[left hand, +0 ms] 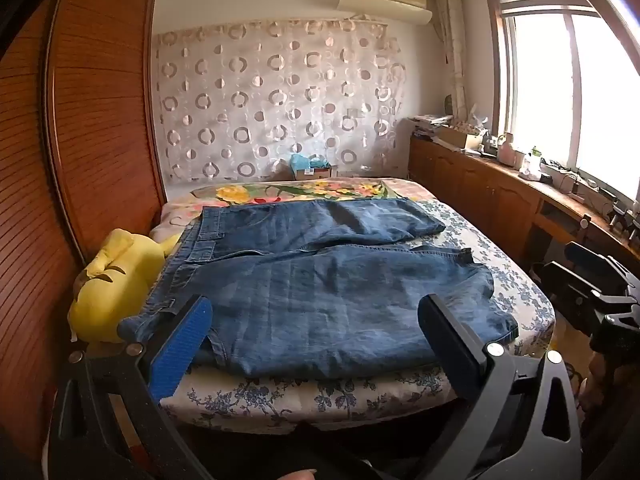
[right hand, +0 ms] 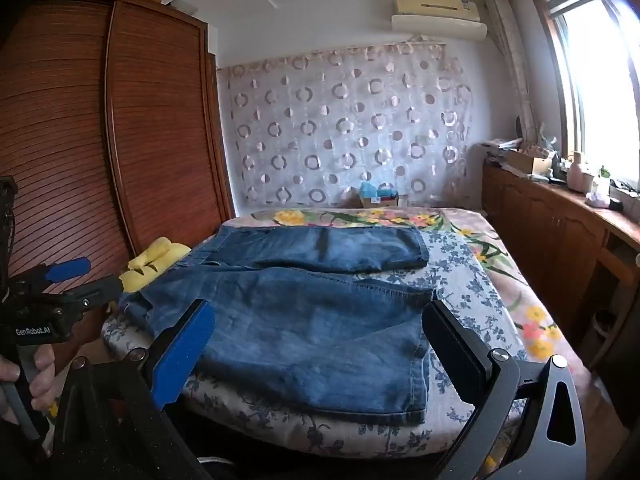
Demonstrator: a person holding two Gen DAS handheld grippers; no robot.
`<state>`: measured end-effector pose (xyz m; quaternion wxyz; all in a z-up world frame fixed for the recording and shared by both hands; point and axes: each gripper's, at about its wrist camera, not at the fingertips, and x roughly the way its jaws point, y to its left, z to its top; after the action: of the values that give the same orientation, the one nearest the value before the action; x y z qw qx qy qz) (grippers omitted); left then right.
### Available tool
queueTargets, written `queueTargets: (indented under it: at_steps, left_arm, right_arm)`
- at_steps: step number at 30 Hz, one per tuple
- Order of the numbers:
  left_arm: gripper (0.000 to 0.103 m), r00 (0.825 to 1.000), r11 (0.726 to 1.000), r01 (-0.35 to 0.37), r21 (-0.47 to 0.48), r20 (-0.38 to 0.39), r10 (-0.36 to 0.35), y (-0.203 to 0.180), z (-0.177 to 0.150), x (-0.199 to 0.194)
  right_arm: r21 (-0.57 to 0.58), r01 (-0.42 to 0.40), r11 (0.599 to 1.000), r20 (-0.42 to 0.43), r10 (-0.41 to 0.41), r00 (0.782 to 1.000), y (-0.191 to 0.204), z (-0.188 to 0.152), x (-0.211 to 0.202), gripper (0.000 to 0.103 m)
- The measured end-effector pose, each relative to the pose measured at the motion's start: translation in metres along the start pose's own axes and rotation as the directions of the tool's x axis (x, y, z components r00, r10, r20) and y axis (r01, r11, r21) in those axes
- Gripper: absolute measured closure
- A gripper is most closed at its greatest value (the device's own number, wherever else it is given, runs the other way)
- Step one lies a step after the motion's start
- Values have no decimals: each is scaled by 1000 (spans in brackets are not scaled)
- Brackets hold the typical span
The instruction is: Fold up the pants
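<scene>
Blue denim pants [left hand: 320,280] lie spread flat on the bed [left hand: 320,396], waistband at the left, both legs reaching right; they also show in the right wrist view [right hand: 304,320]. My left gripper [left hand: 316,320] is open and empty, held above the near edge of the pants at the waistband side. My right gripper [right hand: 320,328] is open and empty, above the near leg's hem end. The right gripper also shows at the far right of the left wrist view [left hand: 592,280], and the left one at the left of the right wrist view [right hand: 68,276].
A yellow plush toy [left hand: 116,280] lies at the bed's left edge beside the waistband. A wooden wardrobe [left hand: 80,140] stands at the left. A low wooden cabinet [left hand: 500,196] with clutter runs along the right under the window. A box [left hand: 312,168] sits beyond the bed.
</scene>
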<state>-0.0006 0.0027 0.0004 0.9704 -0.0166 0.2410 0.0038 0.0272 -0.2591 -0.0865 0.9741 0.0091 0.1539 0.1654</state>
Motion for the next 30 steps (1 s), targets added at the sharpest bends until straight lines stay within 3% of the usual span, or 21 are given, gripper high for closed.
queueTargets:
  at_steps: [17, 20, 30]
  left_arm:
    - [0, 1000, 999, -27, 18, 8, 26, -6, 6, 13]
    - [0, 999, 1000, -25, 1, 20, 25, 3, 2, -4]
    - [0, 999, 1000, -24, 3, 22, 24, 4, 2, -5]
  right_arm:
    - [16, -3, 1000, 17, 2, 1000, 2, 1, -2, 0]
    - [16, -1, 1000, 18, 0, 1000, 3, 2, -2, 0]
    - [17, -2, 1000, 19, 2, 1000, 4, 3, -4, 0]
